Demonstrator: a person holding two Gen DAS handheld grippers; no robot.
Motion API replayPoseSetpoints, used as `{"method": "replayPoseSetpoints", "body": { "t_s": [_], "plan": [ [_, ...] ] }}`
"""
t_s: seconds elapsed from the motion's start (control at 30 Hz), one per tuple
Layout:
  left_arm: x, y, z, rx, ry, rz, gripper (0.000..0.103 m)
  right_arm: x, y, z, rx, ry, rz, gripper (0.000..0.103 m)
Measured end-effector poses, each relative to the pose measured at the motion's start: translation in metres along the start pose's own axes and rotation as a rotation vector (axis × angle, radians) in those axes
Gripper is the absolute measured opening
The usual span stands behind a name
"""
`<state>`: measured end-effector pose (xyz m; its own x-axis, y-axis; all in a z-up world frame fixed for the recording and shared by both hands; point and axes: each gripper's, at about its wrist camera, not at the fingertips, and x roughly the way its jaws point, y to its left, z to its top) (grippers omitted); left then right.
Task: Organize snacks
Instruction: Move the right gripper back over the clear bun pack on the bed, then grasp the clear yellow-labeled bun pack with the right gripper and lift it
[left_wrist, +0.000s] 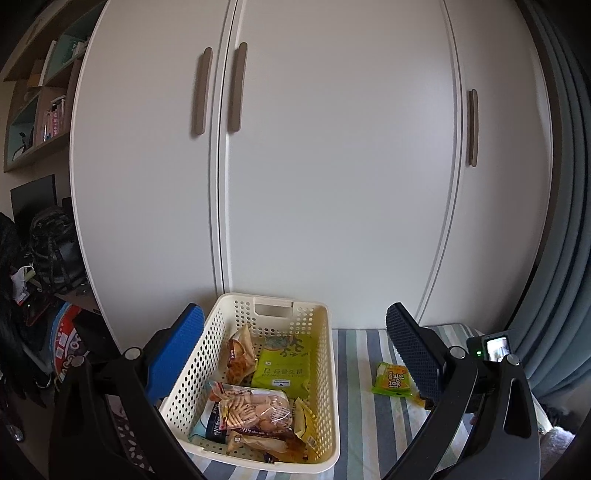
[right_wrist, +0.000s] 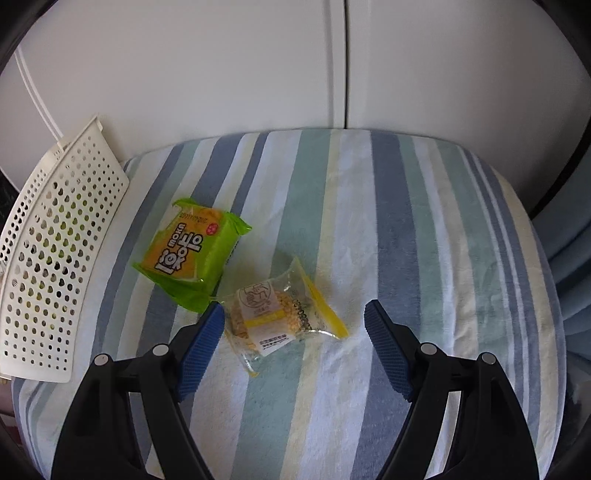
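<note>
left wrist looks level at basket, right wrist close above, both catch green packet

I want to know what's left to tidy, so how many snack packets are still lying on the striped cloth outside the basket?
2. A green and orange packet lies nearest the basket; a clear packet lies beside it, touching its corner.

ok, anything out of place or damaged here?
No damage or spills. Two snacks lie outside the white perforated plastic basket, on the striped cloth: a green-orange packet and a clear-wrapped yellow cake, which lies between the open right tool fingers.
</note>
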<state>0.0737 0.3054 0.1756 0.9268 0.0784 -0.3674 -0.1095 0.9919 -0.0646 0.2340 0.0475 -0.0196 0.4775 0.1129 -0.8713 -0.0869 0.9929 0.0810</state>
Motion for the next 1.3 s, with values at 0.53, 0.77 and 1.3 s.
{"method": "replayPoseSetpoints", "body": {
  "t_s": [0.53,0.77,1.3],
  "plan": [
    [0.012,-0.011,-0.005,0.036,0.037,-0.004,0.1,0.027,0.031,0.003,-0.052,0.046,-0.011,0.064],
    [0.017,-0.022,-0.01,0.062,0.054,-0.02,0.1,0.019,0.036,-0.011,-0.046,0.038,0.014,0.05],
    [0.051,-0.057,-0.036,0.097,0.16,-0.049,0.1,-0.034,0.0,-0.038,0.188,-0.178,0.115,0.05]
  ]
}}
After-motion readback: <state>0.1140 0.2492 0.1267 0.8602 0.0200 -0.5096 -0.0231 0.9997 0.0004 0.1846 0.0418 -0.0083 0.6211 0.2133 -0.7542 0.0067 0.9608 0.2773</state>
